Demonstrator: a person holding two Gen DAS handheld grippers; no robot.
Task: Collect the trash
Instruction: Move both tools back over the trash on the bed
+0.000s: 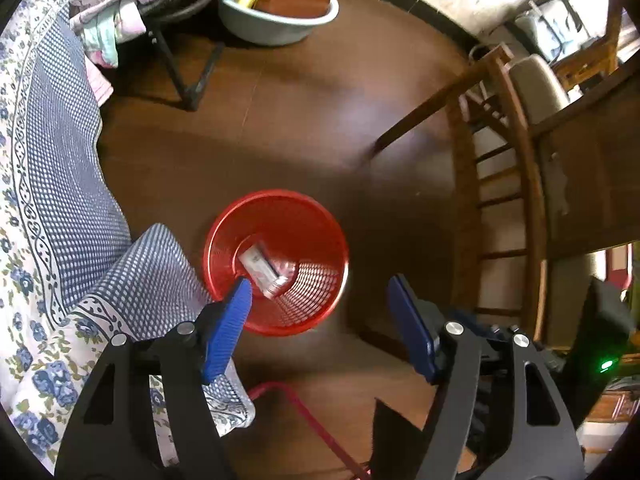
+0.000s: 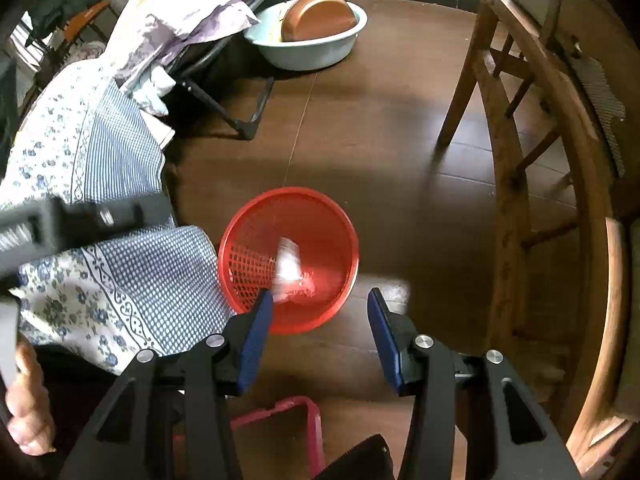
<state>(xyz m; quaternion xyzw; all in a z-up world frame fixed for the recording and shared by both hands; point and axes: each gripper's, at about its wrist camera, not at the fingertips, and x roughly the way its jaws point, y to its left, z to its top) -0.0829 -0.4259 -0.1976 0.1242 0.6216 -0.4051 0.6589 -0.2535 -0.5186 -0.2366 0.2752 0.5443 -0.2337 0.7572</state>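
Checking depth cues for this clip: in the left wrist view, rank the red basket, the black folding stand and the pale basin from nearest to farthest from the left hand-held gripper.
1. Red basket, just beyond the left hand-held gripper, centre.
2. Black folding stand, upper left.
3. Pale basin, top centre, beside the stand.

Open dark floor (image 2: 400, 152) is lying beyond the red basket (image 2: 256, 216). A blue patterned cloth (image 2: 132, 272) is crowding its left rim, and a wooden chair (image 2: 504, 184) is standing off to the right.
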